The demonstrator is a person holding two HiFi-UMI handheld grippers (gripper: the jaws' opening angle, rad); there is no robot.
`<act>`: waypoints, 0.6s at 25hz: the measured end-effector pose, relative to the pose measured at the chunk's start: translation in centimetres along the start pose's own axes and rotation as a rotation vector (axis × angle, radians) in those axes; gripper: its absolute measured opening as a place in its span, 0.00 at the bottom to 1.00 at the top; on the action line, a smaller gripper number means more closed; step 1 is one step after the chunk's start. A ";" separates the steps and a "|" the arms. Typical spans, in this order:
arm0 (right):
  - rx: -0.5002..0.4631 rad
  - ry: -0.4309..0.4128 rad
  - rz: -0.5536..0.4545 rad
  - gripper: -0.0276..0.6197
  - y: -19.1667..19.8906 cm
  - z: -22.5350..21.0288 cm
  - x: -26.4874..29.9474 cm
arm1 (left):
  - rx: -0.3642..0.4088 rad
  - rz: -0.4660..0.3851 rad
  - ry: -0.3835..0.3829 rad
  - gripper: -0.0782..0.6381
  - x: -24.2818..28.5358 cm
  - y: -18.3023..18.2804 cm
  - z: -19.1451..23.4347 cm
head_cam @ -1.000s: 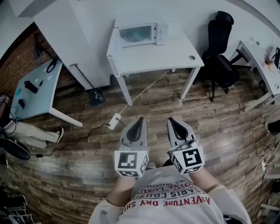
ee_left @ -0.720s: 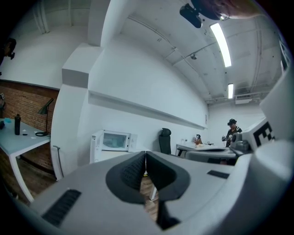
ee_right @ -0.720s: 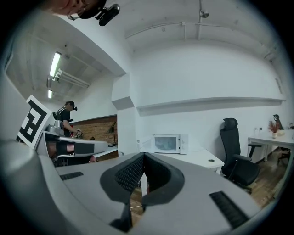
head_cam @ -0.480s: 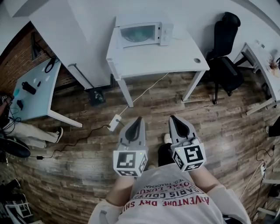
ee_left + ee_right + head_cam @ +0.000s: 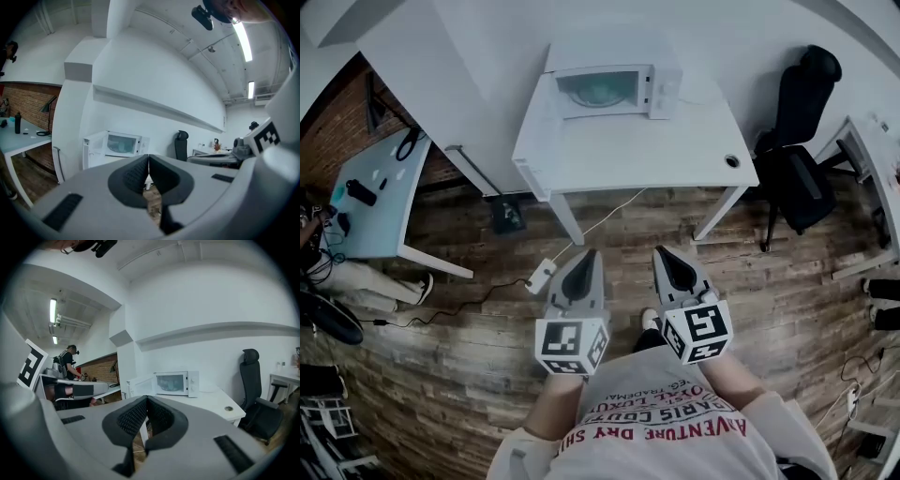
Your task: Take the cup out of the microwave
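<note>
1. Microwave point(image 5: 614, 86): white, door looks closed, pale green window. I cannot make out the cup behind it.
2. It stands on a table point(image 5: 628, 155), well ahead of both sets of fingertips.
3. Left gripper point(image 5: 586, 255) and right gripper point(image 5: 666, 253): jaws together, holding nothing.

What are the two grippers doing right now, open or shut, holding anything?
Left gripper: jaws closed, holding nothing.
Right gripper: jaws closed, holding nothing.
</note>
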State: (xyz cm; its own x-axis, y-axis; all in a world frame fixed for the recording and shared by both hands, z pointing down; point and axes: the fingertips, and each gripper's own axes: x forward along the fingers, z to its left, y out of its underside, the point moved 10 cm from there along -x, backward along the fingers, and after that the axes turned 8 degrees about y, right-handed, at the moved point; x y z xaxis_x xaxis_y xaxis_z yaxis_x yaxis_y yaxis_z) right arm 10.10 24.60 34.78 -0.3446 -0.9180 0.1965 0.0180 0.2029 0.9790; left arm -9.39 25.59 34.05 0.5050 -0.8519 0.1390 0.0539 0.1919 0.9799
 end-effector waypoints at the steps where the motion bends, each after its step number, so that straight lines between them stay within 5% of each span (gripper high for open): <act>1: -0.001 -0.009 0.005 0.06 -0.3 -1.1 0.9 | -0.001 -0.002 -0.007 0.12 1.3 -0.3 0.0; 15: -0.033 -0.081 0.048 0.06 -2.5 -12.6 12.5 | -0.028 0.012 -0.058 0.12 17.2 -1.8 0.8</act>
State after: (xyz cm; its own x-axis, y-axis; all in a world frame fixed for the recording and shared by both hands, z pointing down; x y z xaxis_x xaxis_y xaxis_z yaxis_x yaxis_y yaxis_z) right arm 17.59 8.31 35.47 -0.4173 -0.8767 0.2394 0.0668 0.2331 0.9702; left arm -1.49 10.20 34.83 0.4550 -0.8761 0.1597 0.0730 0.2154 0.9738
